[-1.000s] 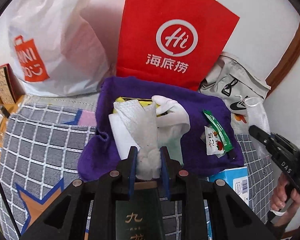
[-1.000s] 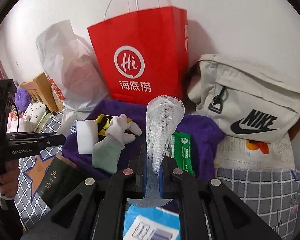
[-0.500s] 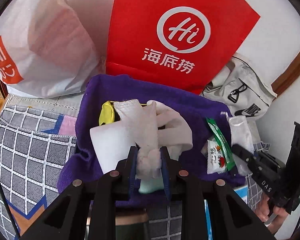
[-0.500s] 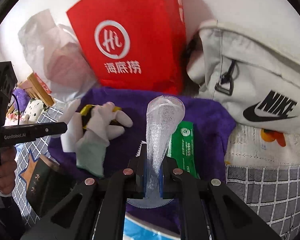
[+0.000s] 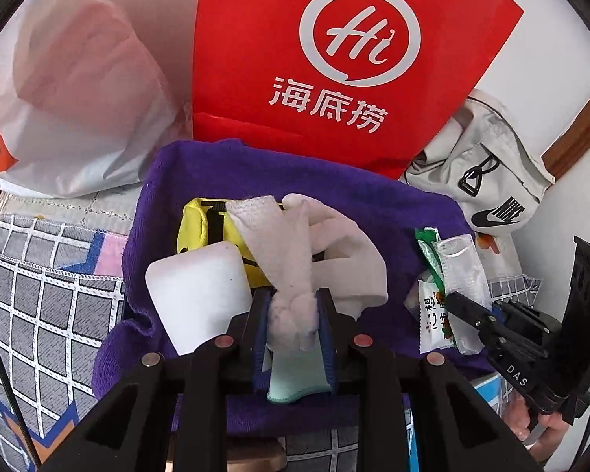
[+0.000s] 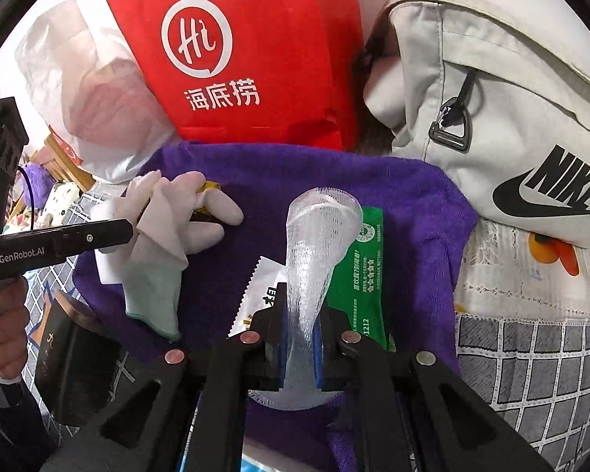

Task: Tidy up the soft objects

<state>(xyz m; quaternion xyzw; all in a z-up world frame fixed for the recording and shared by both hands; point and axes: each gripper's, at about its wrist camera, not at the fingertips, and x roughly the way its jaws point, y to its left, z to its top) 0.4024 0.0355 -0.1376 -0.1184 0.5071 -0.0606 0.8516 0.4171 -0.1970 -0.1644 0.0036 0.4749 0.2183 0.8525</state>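
At the near edge of the left wrist view, the left gripper [image 5: 294, 316] has its jaws closed to a narrow gap on a bunched white cloth strip [image 5: 279, 251]. The strip runs up from the jaws and lies over a white glove [image 5: 346, 259]. The glove's mint-green cuff [image 5: 295, 381] sits just below the jaws, on the purple towel [image 5: 216, 173]. Just left of the jaws lies a white foam block [image 5: 196, 295], touching a yellow pouch [image 5: 200, 228] behind it. Both rest on the towel.

In the right wrist view, the right gripper [image 6: 299, 338] has its jaws almost fully closed on a white mesh sleeve [image 6: 318, 236]. The sleeve stands up from the jaws and flares open at its far end. Under the sleeve lie a green packet [image 6: 364, 275] and a white sachet [image 6: 255, 287], flat on the towel. The left wrist view shows the same gripper low at right, with the sleeve over those two packets.

The towel lies on a grey checked cover [image 5: 39, 295]. Whether that is a bed or a surface, I cannot tell.

Behind the towel stands a red paper bag [image 5: 334, 59]. A white plastic bag [image 5: 78, 78] is to its left. A beige sling bag [image 6: 491, 98] leans to its right, touching the towel's far right corner.

A hand [image 6: 0, 326] at the left edge holds the left gripper's handle. Beside it is a dark box [image 6: 70, 358].
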